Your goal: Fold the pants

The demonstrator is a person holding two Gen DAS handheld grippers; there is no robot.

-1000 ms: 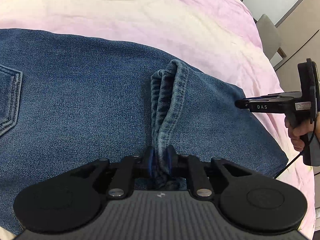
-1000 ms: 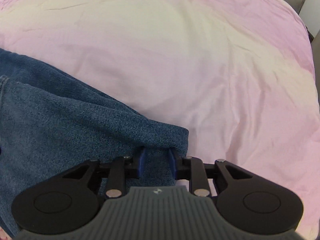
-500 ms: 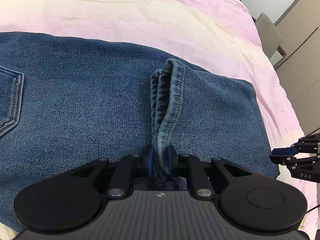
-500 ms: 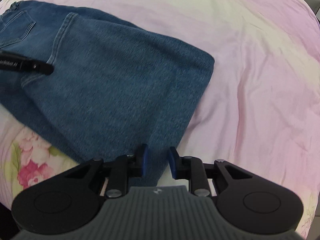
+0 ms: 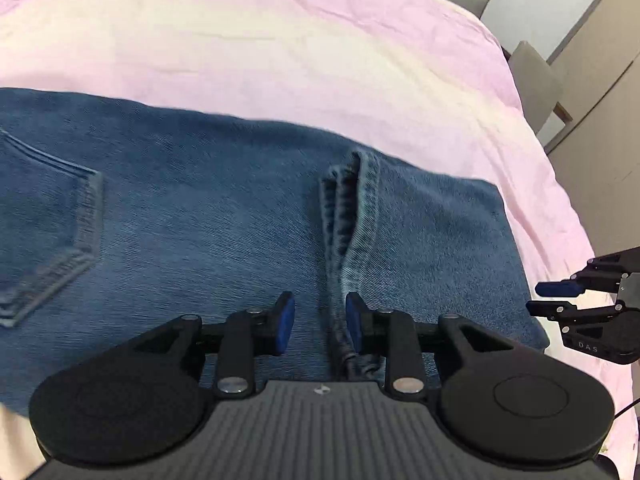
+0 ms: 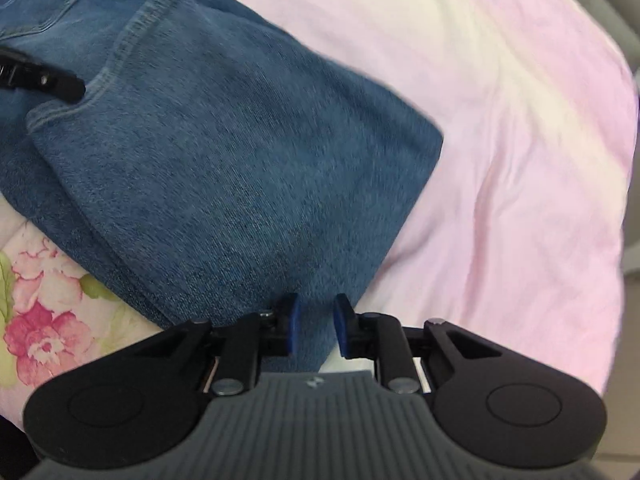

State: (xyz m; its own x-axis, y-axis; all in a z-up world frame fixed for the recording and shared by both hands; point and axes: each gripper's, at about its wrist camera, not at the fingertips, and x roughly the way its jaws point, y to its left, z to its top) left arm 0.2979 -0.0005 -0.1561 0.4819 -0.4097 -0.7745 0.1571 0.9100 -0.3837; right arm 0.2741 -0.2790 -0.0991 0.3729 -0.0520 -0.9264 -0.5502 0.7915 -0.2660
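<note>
Both grippers are standing with their jaws apart, holding nothing. Left gripper (image 5: 320, 318) is hovering low over the jeans (image 5: 224, 216), its blue pads set either side of the stacked leg hems (image 5: 350, 216) without pinching them; the hems are lying free on the denim, which suggests the fold over the seat is being left to settle under its own weight. Right gripper (image 6: 314, 330) is sitting at the near corner of the folded bundle (image 6: 248, 168), pads moderately spread, with cloth showing between them but no squeeze visible. Jeans are lying doubled on the pink bedsheet (image 5: 280, 48), back pocket (image 5: 52, 232) facing up toward the left, folded edge toward the right. A floral patch (image 6: 44, 320) of bedding is showing beside that corner. Judging from the layout, one lengthwise fold is already done and a further fold is probably being lined up; loose hems could slip apart if dragged.
</note>
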